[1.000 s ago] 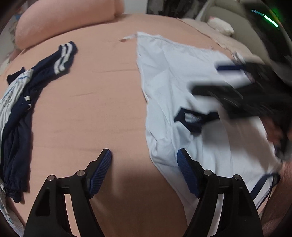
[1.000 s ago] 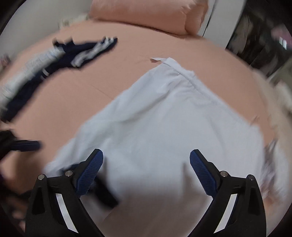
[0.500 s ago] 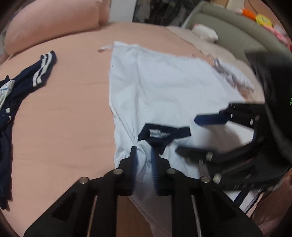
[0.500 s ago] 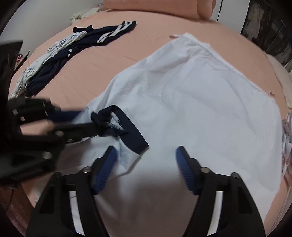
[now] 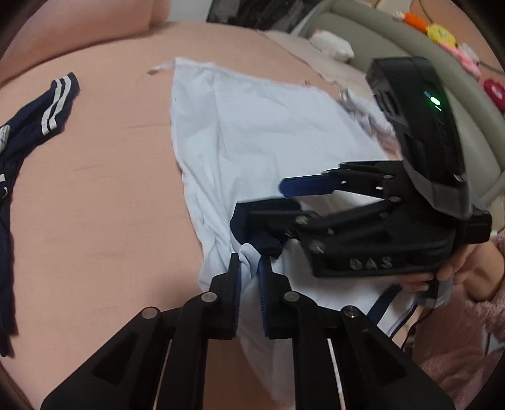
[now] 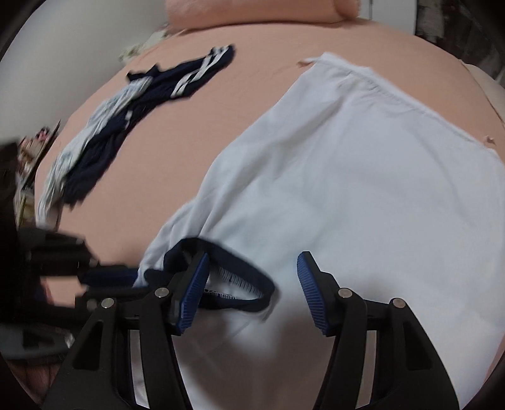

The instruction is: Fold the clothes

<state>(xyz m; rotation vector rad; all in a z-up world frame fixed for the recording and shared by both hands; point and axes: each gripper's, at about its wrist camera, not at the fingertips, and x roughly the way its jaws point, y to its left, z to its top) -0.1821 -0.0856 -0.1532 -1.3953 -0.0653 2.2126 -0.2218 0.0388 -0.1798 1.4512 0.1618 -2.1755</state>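
Blue pads: ribbed, on black fingers of both claws.
Left claw [image 5: 250, 271]: nearly closed, pinching a bunched fold of the pale blue shirt [image 5: 252, 142] at its near left edge; jaws opening a shade, cloth pressed between the pads.
Right claw [image 6: 252, 293]: about half open, poised over the shirt near its navy collar [image 6: 233, 277]; left pad touching the collar band, right pad above plain cloth; nothing gripped.
Between the claws: collar bunched just beyond the left claw's tips, partly under the right claw's lower finger in the left wrist view.
Hand [image 5: 442, 271]: wrapped around the right claw's black body, fuzzy pink sleeve [image 5: 473, 315] behind it.
Shirt: spread flat beyond both claws on the pink bed [image 5: 94, 205], hem at the far end, wrinkled along the left side.
Left of the claws, well apart: navy garment with white stripes [image 6: 189, 75], heaped with a pale printed piece [image 6: 104, 107].
Far end of bed: pink pillow [image 6: 252, 11].
Right of the left claw, beyond the bed: grey-green sofa [image 5: 410, 53] with colourful toys, blurred.
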